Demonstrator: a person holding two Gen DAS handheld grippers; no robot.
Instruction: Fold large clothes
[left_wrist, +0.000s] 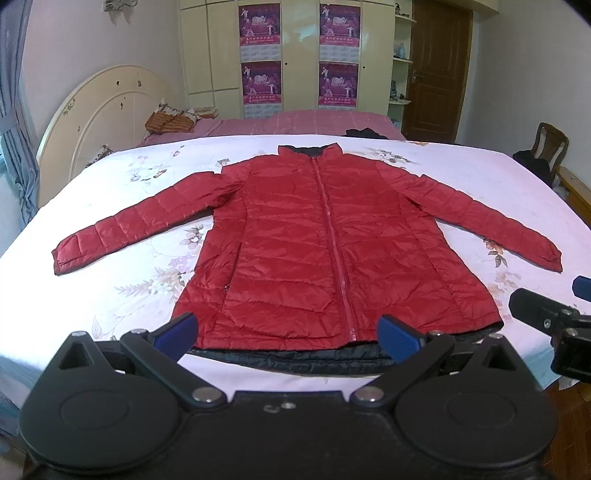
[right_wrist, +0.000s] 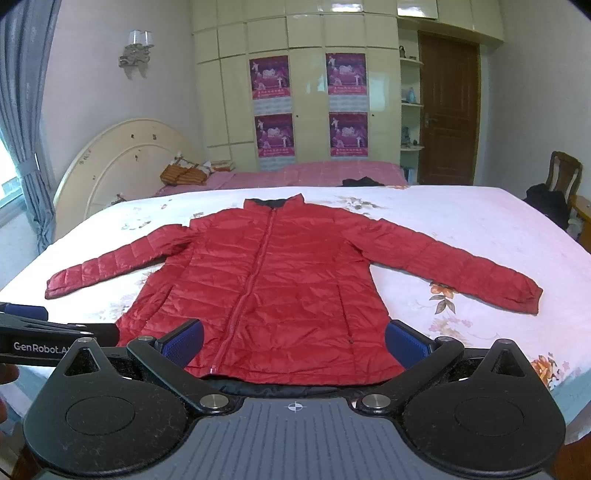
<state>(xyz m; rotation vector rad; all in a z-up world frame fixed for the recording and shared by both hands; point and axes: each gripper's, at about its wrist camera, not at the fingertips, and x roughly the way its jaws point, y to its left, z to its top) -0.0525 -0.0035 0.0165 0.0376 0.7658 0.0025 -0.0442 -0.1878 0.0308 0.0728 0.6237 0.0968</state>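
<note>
On my far left a grey-blue curtain (right_wrist: 29, 122) hangs by the window, and beside it stands a cream arched headboard (right_wrist: 125, 162) with a wall lamp (right_wrist: 136, 50) above. A brown woven bag (right_wrist: 183, 175) sits on the pink bedspread (right_wrist: 332, 171) behind the near bed. The white floral sheet (left_wrist: 110, 206) covers that near bed, and the red puffer jacket (left_wrist: 317, 243) lies flat on it, zipped, collar away from me, both sleeves spread outward and down. Its left sleeve cuff (left_wrist: 68, 256) rests well out on the sheet; the dark lining peeks out along the hem nearest me.

My left gripper (left_wrist: 288, 332) hovers at the hem, its blue pads wide apart and holding nothing, one pad over the left hem corner, the other over the right side of the hem. My right gripper (right_wrist: 295, 341) sits likewise released over the hem, slightly further right, pads (right_wrist: 406, 347) spread with the jacket body between them; I cannot tell whether either touches the fabric. Each gripper shows at the edge of the other's view.

Behind, four magenta posters (left_wrist: 260, 26) hang on the cream wardrobe (right_wrist: 229, 96). A small dark garment (left_wrist: 365, 133) lies on the pink bed. Further right are corner shelves (right_wrist: 412, 99), a brown door (right_wrist: 448, 107), and a wooden chair (right_wrist: 563, 170) with dark clothing piled against it
</note>
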